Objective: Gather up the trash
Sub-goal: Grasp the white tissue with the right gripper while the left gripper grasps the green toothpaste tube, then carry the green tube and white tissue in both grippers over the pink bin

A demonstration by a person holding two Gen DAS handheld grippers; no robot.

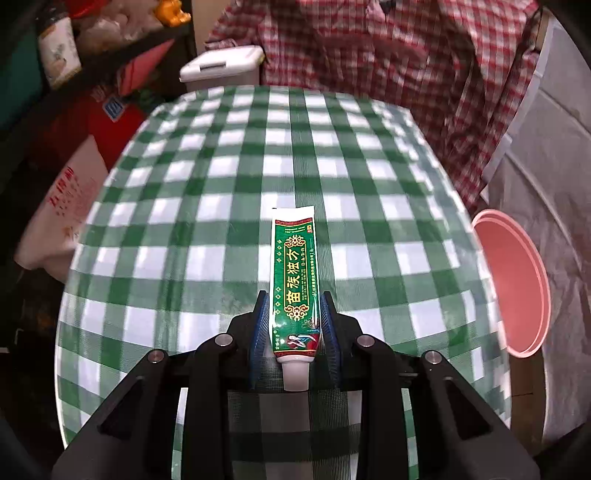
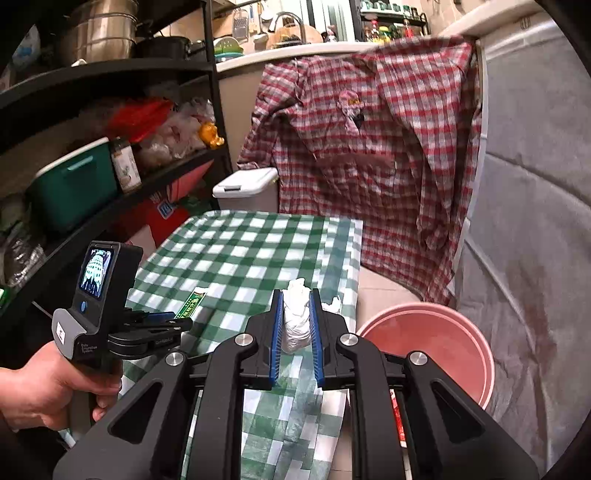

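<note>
My left tool (image 1: 293,325) grasps the tube (image 1: 295,280), my right tool (image 2: 296,325) the crumpled tissue (image 2: 295,317); the pink bin (image 2: 436,343), right of both, awaits them.

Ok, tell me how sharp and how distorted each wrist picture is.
Left wrist view: strong fisheye bulge in the checked tablecloth; the tube reads sharp, the pink bucket smears at the edge. Right wrist view: the same barrel bend on the shelves; the crumpled tissue is crisp, with dark corners.

Home kitchen: pots (image 2: 99,33), tap (image 2: 288,22).
</note>
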